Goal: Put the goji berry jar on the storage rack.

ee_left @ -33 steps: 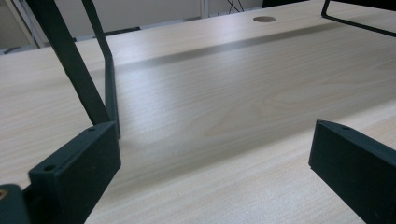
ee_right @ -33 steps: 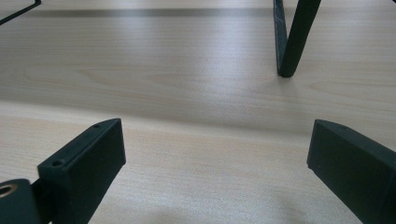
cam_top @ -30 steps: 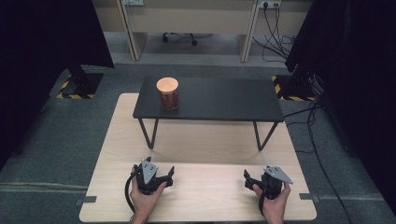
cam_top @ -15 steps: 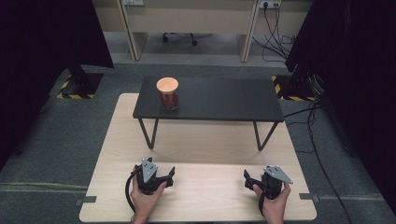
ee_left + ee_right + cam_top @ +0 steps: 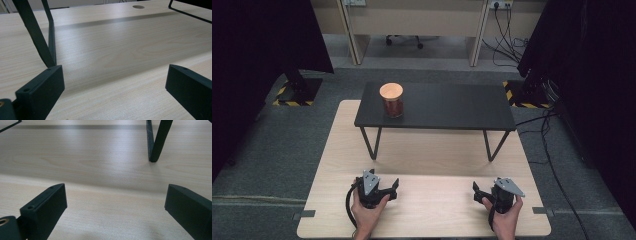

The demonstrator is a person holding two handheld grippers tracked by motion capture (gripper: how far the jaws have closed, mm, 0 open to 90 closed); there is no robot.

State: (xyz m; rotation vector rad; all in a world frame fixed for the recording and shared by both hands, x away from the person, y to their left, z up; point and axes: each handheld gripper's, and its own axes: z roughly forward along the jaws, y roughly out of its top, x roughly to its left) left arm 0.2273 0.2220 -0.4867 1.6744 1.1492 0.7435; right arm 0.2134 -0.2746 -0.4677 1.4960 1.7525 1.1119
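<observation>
A glass jar (image 5: 391, 99) with a pale round lid and dark reddish contents stands upright on the left part of a small black table (image 5: 447, 106). Both grippers rest low on the light wooden board (image 5: 427, 150) near its front edge, far from the jar. My left gripper (image 5: 388, 190) is at the front left, open, with nothing between its jaws (image 5: 112, 87). At the front right my right gripper (image 5: 479, 192) is open too, with bare wood between its jaws (image 5: 115, 207).
The black table's thin metal legs (image 5: 371, 144) (image 5: 489, 146) stand on the board ahead of the grippers; one leg (image 5: 41, 42) is close by in the left gripper view, another (image 5: 156, 142) in the right gripper view. Grey carpet surrounds the board. Dark curtains and stand bases (image 5: 297, 90) flank it.
</observation>
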